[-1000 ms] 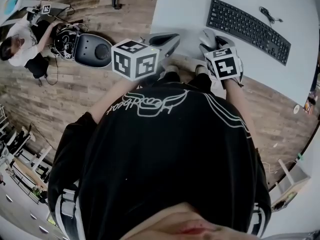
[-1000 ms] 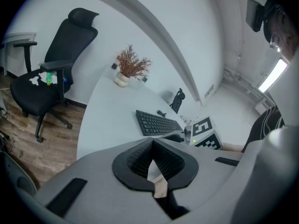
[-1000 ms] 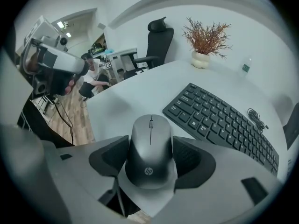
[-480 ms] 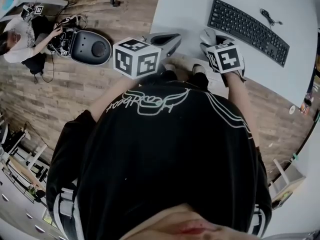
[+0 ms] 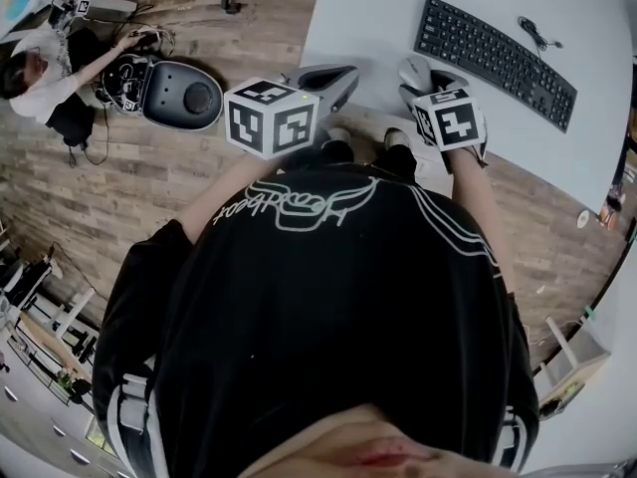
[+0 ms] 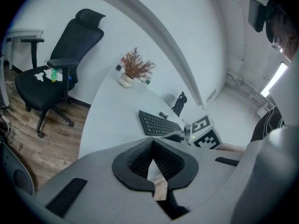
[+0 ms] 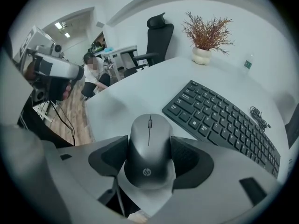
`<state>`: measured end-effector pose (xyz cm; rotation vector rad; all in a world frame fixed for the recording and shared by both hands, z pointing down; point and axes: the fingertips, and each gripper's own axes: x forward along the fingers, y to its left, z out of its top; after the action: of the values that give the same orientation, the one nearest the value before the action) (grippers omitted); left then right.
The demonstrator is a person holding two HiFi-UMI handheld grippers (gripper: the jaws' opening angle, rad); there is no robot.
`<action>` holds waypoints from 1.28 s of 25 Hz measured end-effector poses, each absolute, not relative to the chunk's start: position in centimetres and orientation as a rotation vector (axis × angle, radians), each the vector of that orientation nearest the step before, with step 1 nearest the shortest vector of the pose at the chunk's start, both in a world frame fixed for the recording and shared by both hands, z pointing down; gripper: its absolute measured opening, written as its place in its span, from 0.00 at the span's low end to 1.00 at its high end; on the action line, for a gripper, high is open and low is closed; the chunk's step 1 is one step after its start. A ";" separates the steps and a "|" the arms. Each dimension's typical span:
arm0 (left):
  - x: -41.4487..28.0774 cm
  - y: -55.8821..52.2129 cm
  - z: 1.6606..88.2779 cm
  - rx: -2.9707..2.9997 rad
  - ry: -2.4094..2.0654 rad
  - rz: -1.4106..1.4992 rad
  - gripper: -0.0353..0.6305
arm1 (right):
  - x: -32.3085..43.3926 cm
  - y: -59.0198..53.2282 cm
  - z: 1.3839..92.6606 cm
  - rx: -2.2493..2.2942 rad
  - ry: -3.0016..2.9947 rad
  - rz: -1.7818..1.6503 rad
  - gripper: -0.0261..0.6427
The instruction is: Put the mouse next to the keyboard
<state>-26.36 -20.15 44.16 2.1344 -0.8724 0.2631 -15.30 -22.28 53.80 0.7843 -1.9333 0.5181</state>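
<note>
White table (image 5: pixel 358 18) with black keyboard (image 5: pixel 495 56), coiled cable (image 5: pixel 534 30), potted dried plant (image 7: pixel 205 41)

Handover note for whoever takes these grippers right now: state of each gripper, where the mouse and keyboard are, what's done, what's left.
Left gripper: shut, empty, by the near edge of the table.
Right gripper: shut on the mouse, just short of the left end of the keyboard.
Done: mouse gripped; can't tell if it's lifted.
Left: set it down beside the keyboard and open the jaws.

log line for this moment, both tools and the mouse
right tool: shut on mouse | left tool: shut, empty | mouse: close to keyboard, not yet released
</note>
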 end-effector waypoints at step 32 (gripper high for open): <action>-21.2 -20.1 39.8 2.267 -0.710 0.249 0.06 | -8.9 -19.8 38.4 1.429 -2.255 0.625 0.43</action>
<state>-21.25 -20.11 39.76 2.2671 -0.7096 0.2487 -8.89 -19.78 38.40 1.4292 -2.2550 0.6250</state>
